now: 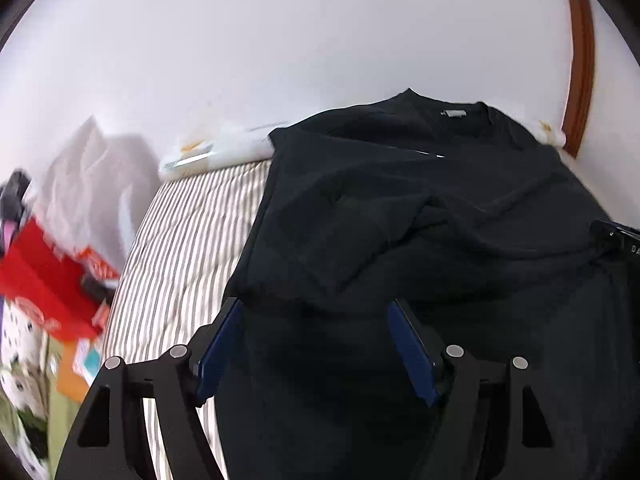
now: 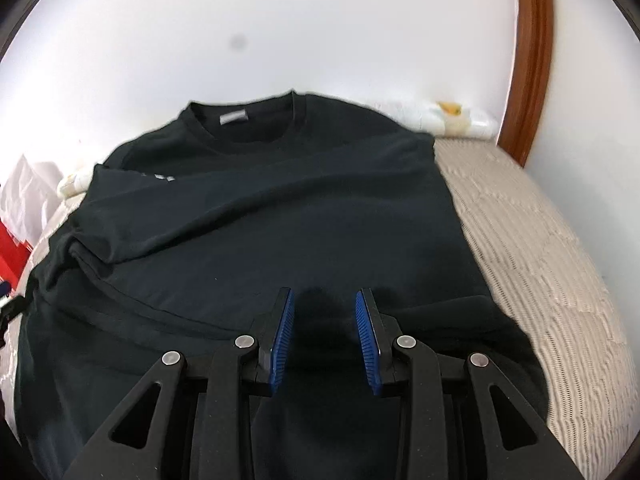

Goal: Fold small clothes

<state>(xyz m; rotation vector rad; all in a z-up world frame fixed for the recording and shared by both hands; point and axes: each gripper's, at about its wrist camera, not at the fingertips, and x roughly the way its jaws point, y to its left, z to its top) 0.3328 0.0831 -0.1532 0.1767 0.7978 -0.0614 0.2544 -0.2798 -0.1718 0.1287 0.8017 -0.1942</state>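
Black fabric fills the space under and ahead of both tools. Left tool [image 1: 316,308]: jaws spread wide, nothing between them, poised over the near hem of the black T-shirt [image 1: 420,220]. Right tool [image 2: 325,300]: jaws spread, nothing gripped, over the shirt's lower middle.

Surroundings: striped bedcover [image 1: 188,248] bare to the left of the left tool; beyond the bed edge on that side, blurred red packaging [image 1: 44,280] and white bags [image 1: 92,184]. Right of the right tool, bedcover bare up to a wooden frame [image 2: 532,60]. A crumpled white item [image 2: 456,118] lies at the far edge against the wall [image 2: 280,20].

Shirt: spread on the bed, collar [image 2: 244,120] farthest away, grey neck label showing. Left sleeve folded inward across the chest; loose wrinkles there.
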